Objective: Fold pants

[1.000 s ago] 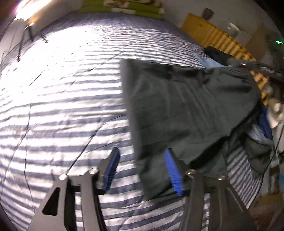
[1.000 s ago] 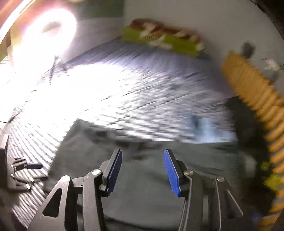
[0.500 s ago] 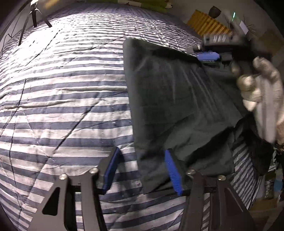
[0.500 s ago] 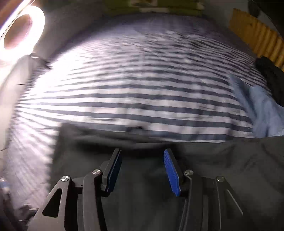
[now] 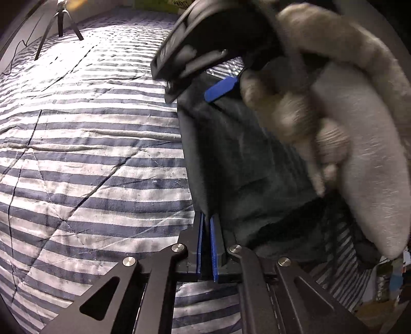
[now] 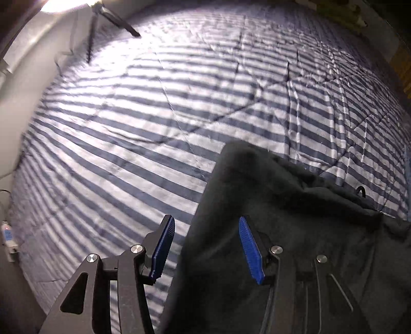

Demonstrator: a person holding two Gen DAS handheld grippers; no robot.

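Dark grey pants (image 5: 244,159) lie spread on a striped bedspread (image 5: 90,154). My left gripper (image 5: 206,218) is shut on the near corner of the pants' left edge, the cloth pinched between its blue pads. In the left wrist view my right gripper (image 5: 205,84) hovers over the far corner of the same edge, held by a gloved hand (image 5: 346,115). The right wrist view shows the right gripper (image 6: 206,219) pointing steeply down, jaws opening. The edge of the pants (image 6: 282,205) runs between its fingers, and the pads do not press on it.
The blue and white striped bedspread (image 6: 154,115) stretches far to the left and ahead. A tripod (image 5: 61,23) stands at its far edge under a bright lamp. A white device (image 6: 7,233) with a cable sits at the bed's left side.
My left gripper closed on the near corner of the pants. The right gripper swung down and across to the pants' far left corner, and the gloved hand now fills the left wrist view.
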